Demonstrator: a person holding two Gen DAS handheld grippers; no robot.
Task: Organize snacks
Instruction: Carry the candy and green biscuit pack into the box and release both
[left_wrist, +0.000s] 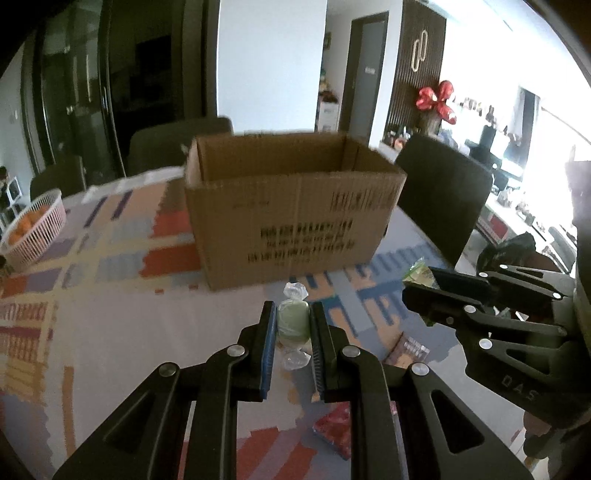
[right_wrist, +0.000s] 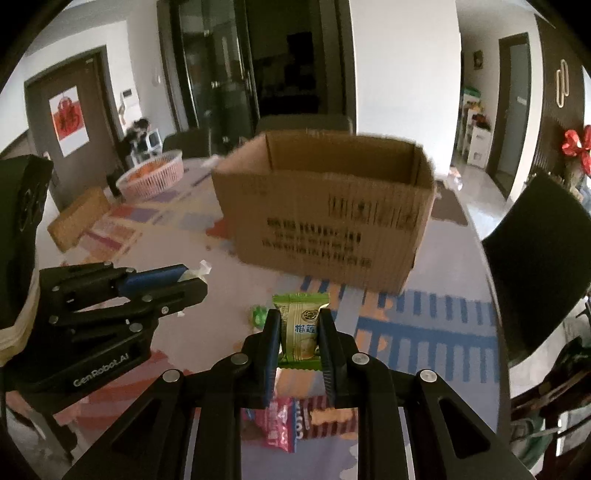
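Note:
An open cardboard box (left_wrist: 291, 206) stands on the patterned tablecloth ahead of both grippers; it also shows in the right wrist view (right_wrist: 325, 218). My left gripper (left_wrist: 293, 325) is shut on a green candy in a clear twist wrapper (left_wrist: 293, 322), held above the table. My right gripper (right_wrist: 299, 328) is shut on a green snack packet (right_wrist: 300, 325), also held up short of the box. Each gripper shows in the other's view, the right gripper (left_wrist: 424, 291) to the right and the left gripper (right_wrist: 192, 280) to the left.
A pink basket (left_wrist: 35, 229) with orange items sits at the far left of the table. More snack packets lie below the grippers: a red one (left_wrist: 334, 428), a pink one (right_wrist: 284, 424), and a small green candy (right_wrist: 259, 315). Dark chairs (right_wrist: 535, 266) stand around the table.

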